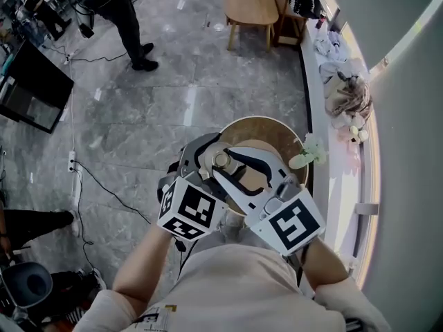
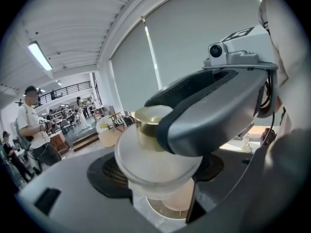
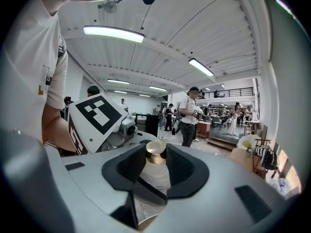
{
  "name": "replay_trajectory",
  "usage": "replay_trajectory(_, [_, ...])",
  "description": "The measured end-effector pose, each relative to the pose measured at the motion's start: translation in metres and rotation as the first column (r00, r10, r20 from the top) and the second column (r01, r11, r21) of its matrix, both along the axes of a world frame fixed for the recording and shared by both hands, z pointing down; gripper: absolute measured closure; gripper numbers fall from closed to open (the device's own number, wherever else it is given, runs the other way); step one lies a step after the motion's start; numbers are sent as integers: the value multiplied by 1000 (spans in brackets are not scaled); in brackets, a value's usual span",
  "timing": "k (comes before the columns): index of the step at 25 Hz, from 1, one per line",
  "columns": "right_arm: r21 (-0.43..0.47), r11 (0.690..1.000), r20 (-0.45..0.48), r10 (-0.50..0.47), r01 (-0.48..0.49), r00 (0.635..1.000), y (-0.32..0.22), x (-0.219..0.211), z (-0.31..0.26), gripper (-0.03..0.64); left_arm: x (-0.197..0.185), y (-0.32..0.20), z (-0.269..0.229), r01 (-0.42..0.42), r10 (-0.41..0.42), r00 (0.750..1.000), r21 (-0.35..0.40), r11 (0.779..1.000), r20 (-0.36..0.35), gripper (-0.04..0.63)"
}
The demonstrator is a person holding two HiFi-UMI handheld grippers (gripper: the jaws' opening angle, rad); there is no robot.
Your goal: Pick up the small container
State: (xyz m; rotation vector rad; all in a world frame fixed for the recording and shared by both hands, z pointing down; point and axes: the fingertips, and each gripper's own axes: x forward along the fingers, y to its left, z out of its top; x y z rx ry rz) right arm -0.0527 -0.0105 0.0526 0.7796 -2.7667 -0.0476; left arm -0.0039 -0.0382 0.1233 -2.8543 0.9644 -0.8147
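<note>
Both tongs close on one prize: the left tongs [image 2: 163,178] stand part-way open with their dark pads against the frosted body of the small container [image 2: 155,154]. The right tongs [image 3: 155,165] come in from the opposite side and clamp the same jar higher up, by its gold cap [image 3: 156,149]. Neither pair is fully closed, since the jar's width keeps each set of jaws apart.

The two-sided hold appears meant to steady a smooth, rounded jar that a single pair might let slip or tip. It hangs upright between the crossed tools.

In the head view the container is held in the air above the round wooden surface [image 1: 277,126], clear of its top and near the edge closest to the person. From there the pick-up looks all but done.

A pale green sprig [image 1: 308,154], perhaps a small plant, sits at the right rim of that surface, just beside the right tongs and the nearest thing to brush. Right of the surface runs a window ledge [image 1: 325,68] strewn with soft items too small to name. Beyond the surface stands a low wooden table [image 1: 249,5]. Far to the left of the surface a person [image 1: 121,5] stands on the marble floor [image 1: 173,102], well apart from the work.
</note>
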Motion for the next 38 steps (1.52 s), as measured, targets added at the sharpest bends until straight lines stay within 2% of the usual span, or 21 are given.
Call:
replay_trajectory(2, [16, 1000, -19, -8, 9, 1000, 12, -4, -4, 491, -3, 11, -5, 4, -4, 1000, 9, 1000, -19, 252])
replay_trajectory(6, [4, 1000, -13, -15, 15, 1000, 30, 1, -1, 491, 2, 30, -2, -4, 4, 1000, 4, 1000, -13, 252])
replay_trajectory(13, [-52, 997, -20, -50, 49, 999, 54, 4, 19, 491, 5, 56, 19, 36, -40, 998, -74, 997, -45, 252])
replay_trajectory(26, [-55, 996, -10, -64, 64, 998, 61, 1, 20, 489, 1, 62, 21, 35, -37, 999, -71, 997, -28, 252])
replay_trajectory(38, [-50, 997, -7, -56, 56, 998, 59, 5, 12, 489, 6, 62, 13, 20, -23, 999, -76, 997, -40, 252])
